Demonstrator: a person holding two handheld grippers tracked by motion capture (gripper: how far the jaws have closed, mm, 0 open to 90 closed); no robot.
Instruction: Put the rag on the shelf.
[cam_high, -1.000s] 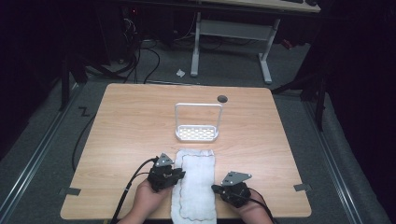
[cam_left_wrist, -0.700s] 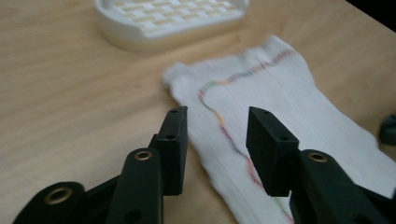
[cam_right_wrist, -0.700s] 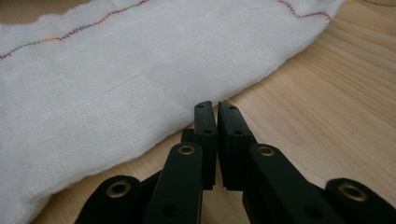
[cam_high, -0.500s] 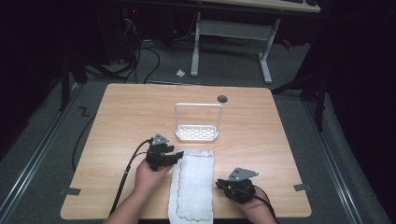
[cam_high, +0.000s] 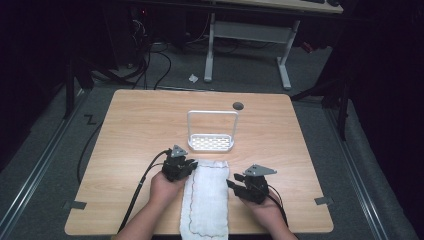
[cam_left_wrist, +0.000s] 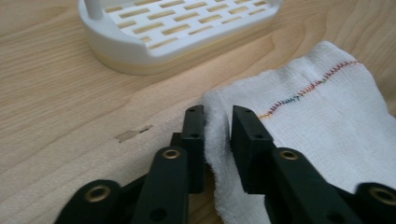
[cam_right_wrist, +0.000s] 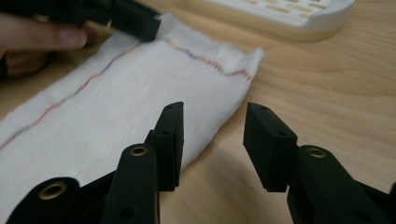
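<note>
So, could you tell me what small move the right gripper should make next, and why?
Probably slide the right gripper onto the cloth edge and close: its jaws, just opening, hold nothing, while the left gripper already pinches the far corner.

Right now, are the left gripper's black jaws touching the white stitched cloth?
Touching. In the left gripper view, the left gripper has just been closing, and both jaws press a raised fold at the edge of the white stitched cloth.

A lab: dark curtained room; floor cables (cam_high: 150, 65); lone wooden table (cam_high: 140, 125).
</note>
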